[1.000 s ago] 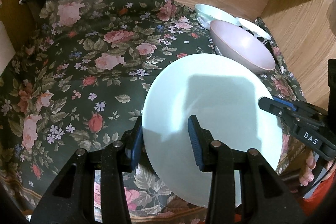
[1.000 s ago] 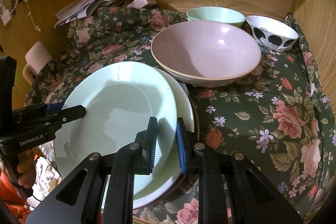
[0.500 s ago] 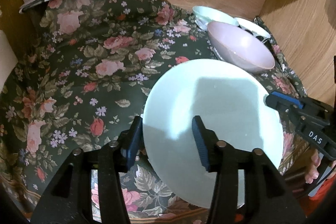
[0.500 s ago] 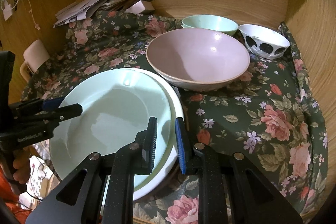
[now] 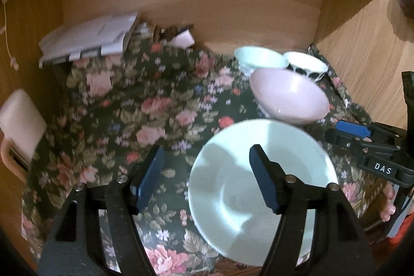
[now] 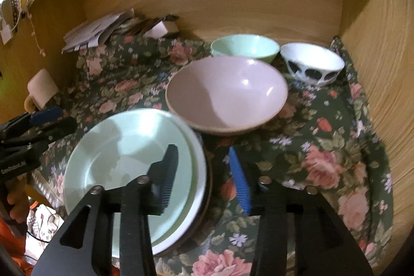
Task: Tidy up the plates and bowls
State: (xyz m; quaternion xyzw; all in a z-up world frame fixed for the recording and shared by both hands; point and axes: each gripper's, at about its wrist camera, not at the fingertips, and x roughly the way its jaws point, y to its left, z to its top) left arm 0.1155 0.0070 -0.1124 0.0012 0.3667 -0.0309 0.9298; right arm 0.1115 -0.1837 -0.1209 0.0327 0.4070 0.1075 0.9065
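A pale green plate lies on top of a white plate at the near edge of the floral cloth. My left gripper is open and raised above the plate's left rim, touching nothing. My right gripper is open above the stack's right rim, also empty. Behind the stack stands a large pink bowl. Further back are a mint green bowl and a white bowl with black spots.
The floral cloth covers the floor of a wooden alcove with walls behind and at the right. Papers and small boxes lie at the back left. A cream mug sits at the left.
Both grippers have let go of the green plate and opened. The plate has come to rest on the white plate. Both grippers have lifted and tilted up, showing more of the back wall.
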